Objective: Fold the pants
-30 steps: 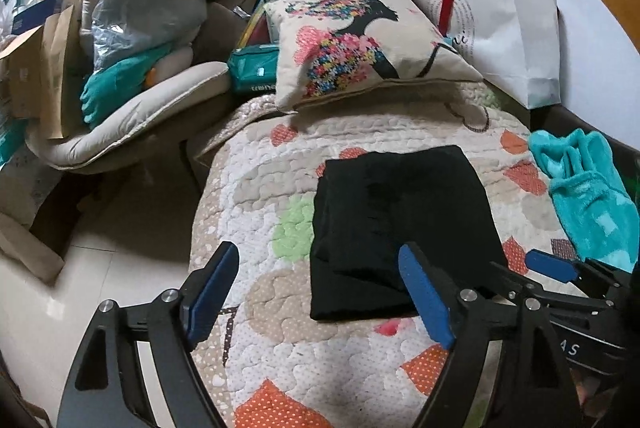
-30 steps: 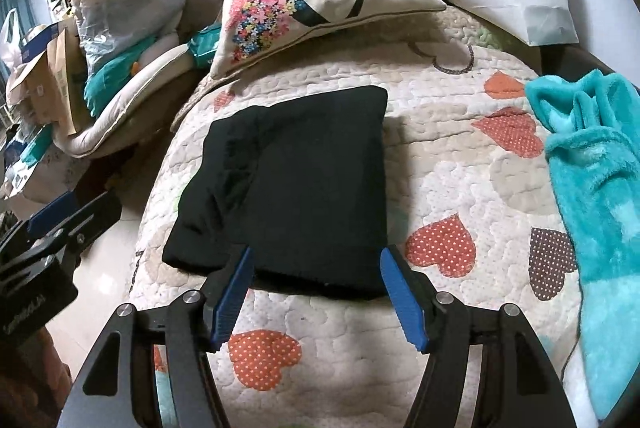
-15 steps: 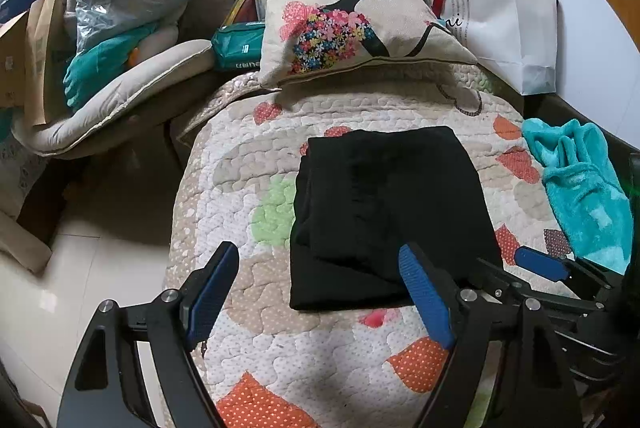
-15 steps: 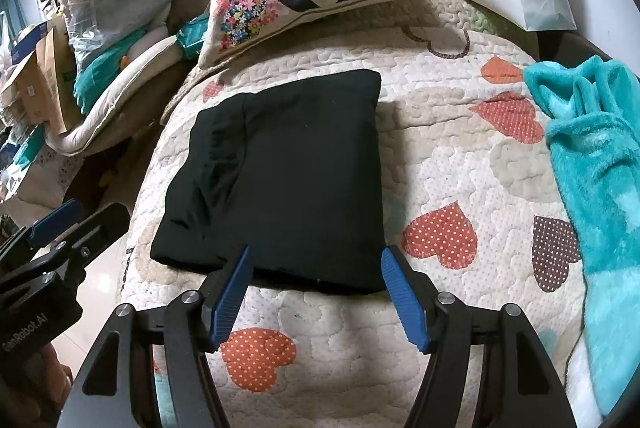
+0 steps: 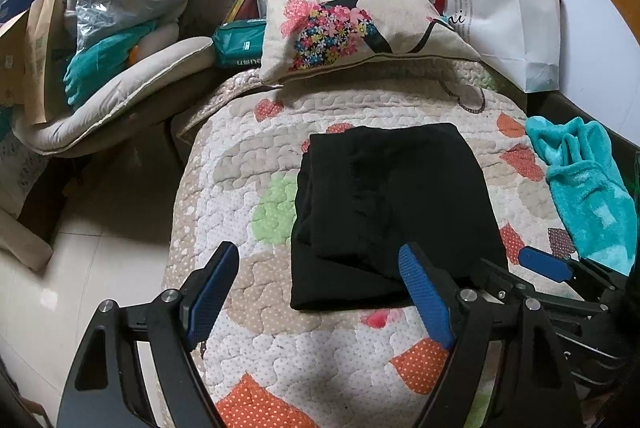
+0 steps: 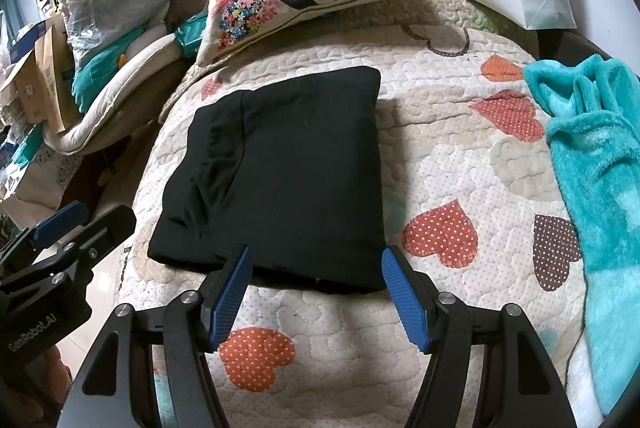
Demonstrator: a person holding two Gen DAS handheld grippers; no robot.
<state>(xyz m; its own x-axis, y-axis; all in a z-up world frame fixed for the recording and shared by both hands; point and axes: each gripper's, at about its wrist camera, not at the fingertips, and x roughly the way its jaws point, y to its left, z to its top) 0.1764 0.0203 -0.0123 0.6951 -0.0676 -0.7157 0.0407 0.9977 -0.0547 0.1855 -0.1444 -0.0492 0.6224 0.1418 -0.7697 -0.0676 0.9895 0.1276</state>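
Black pants (image 6: 280, 172) folded into a compact rectangle on the quilted bed (image 6: 440, 156), long axis running near to far. Right hand-held gripper (image 6: 316, 288) released, jaws astride the near edge, touching nothing. Left hand-held gripper (image 5: 316, 292) released too, off the near-left corner. Right one nearer; fold probably complete.

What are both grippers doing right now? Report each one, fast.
Left gripper: open, holding nothing, above the quilt beside the black pants.
Right gripper: open, holding nothing, at the pants' near edge.
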